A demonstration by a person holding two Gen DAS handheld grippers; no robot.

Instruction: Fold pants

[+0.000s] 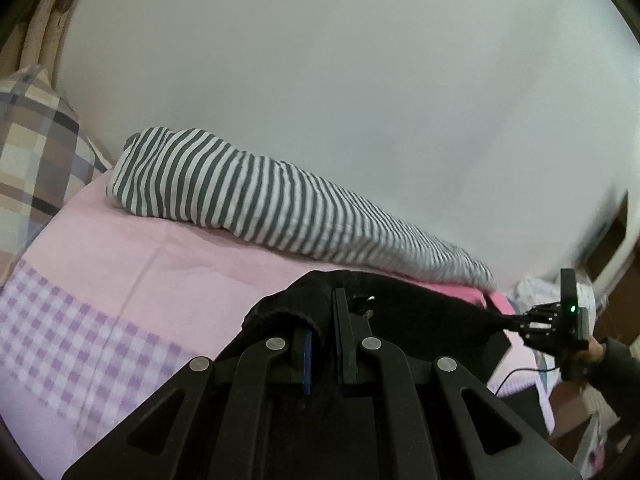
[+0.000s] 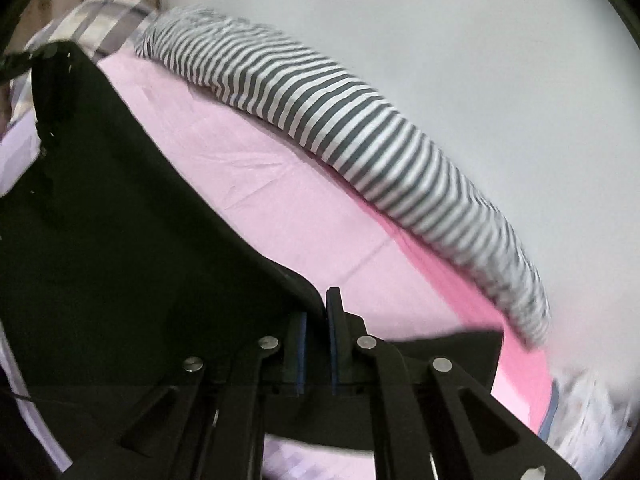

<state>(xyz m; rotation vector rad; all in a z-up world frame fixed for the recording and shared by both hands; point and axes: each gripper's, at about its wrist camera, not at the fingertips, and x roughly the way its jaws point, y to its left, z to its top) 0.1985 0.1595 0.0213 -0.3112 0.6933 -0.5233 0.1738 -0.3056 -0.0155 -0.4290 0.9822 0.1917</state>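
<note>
Your left gripper (image 1: 322, 322) has its fingers (image 1: 343, 332) closed on a bunched edge of the black pants (image 1: 420, 312), which lie on the pink bed sheet (image 1: 168, 264), on the near side of the striped bolster (image 1: 256, 204). Your right gripper (image 2: 318, 320) has its fingers (image 2: 334, 332) pinched tight on another edge of the pants (image 2: 140, 240), and the cloth spreads wide from them. The bolster (image 2: 360, 132) runs along the wall behind. A plaid pillow (image 1: 36, 160) sits at the bolster's far end.

striped bolster's (image 2: 400, 152) far end blurred
</note>
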